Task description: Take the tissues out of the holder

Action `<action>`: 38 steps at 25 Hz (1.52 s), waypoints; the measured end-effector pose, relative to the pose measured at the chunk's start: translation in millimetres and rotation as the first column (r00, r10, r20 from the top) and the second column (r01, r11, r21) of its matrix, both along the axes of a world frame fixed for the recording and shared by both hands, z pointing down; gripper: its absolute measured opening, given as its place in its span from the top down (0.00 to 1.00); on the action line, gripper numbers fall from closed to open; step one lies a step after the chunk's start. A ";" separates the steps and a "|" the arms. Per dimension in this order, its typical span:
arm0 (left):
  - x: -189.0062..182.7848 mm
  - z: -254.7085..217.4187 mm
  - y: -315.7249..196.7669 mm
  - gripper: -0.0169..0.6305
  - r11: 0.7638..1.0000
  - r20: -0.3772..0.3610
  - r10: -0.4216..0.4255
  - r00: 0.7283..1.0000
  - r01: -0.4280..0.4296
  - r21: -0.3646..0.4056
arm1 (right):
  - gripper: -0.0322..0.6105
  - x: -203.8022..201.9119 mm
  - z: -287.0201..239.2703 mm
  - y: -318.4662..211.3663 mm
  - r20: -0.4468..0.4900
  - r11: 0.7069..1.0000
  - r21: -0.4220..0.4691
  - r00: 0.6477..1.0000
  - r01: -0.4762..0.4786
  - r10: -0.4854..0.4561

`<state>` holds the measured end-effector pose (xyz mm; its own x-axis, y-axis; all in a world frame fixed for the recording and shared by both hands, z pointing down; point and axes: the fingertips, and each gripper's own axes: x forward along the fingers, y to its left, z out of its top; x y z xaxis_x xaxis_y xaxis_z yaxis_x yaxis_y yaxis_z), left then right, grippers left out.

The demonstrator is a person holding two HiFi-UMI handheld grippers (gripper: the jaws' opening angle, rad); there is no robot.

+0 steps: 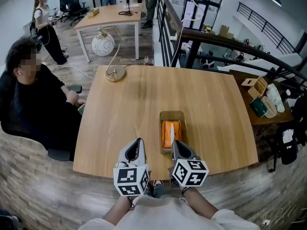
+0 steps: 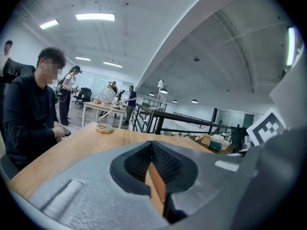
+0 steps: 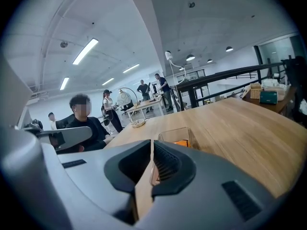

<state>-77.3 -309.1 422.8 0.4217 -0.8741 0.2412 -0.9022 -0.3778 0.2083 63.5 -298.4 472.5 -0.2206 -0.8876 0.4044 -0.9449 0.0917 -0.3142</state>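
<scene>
Approach step: left claw and right claw both closed, empty; clear plastic holder with orange tissue pack sits just ahead of right claw, so open it next.

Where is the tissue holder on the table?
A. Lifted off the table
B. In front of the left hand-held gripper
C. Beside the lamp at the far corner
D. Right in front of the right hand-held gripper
D: the holder sits on the table just beyond the right hand-held gripper, well away from the lamp.
</scene>
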 end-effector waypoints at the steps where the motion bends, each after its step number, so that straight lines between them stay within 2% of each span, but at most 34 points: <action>1: 1.0 -0.1 0.9 0.96 1.000 0.002 0.000 1.000 0.000 0.000 | 0.94 0.2 1.7 0.1 -0.001 1.000 -0.005 1.000 0.004 -0.004; 5: 5.0 3.7 1.2 0.96 1.000 0.000 0.004 1.000 -0.004 -0.002 | 0.94 3.1 7.1 -3.1 -0.018 1.000 -0.012 1.000 0.011 -0.011; 11: 8.3 8.5 -3.2 0.96 1.000 -0.019 -0.002 1.000 0.002 -0.008 | 0.86 8.6 13.0 -12.0 -0.048 0.999 -0.028 0.999 0.022 -0.023; 17: 2.4 11.5 -12.8 0.96 1.000 -0.031 -0.011 0.999 0.011 -0.013 | 0.74 10.6 21.4 -30.5 -0.098 0.997 -0.075 0.994 0.029 -0.037; 21: -0.9 14.5 -14.9 0.96 1.000 -0.033 -0.018 0.999 0.017 -0.023 | 0.61 15.8 33.4 -40.5 -0.146 0.991 -0.135 0.988 0.027 -0.046; 29: -9.2 26.9 -22.6 0.96 0.999 -0.018 -0.031 0.999 0.030 -0.032 | 0.45 18.7 76.4 -57.6 -0.199 0.945 -0.326 0.976 0.023 -0.093; 33: -10.4 35.8 -29.4 0.96 0.999 -0.020 -0.028 0.999 0.027 -0.044 | 0.44 17.1 96.9 -68.4 -0.236 0.918 -0.396 0.964 0.021 -0.124; 38: -7.7 43.9 -32.6 0.96 0.998 -0.026 -0.010 1.000 0.008 -0.069 | 0.44 22.0 108.0 -77.3 -0.281 0.897 -0.441 0.949 0.007 -0.146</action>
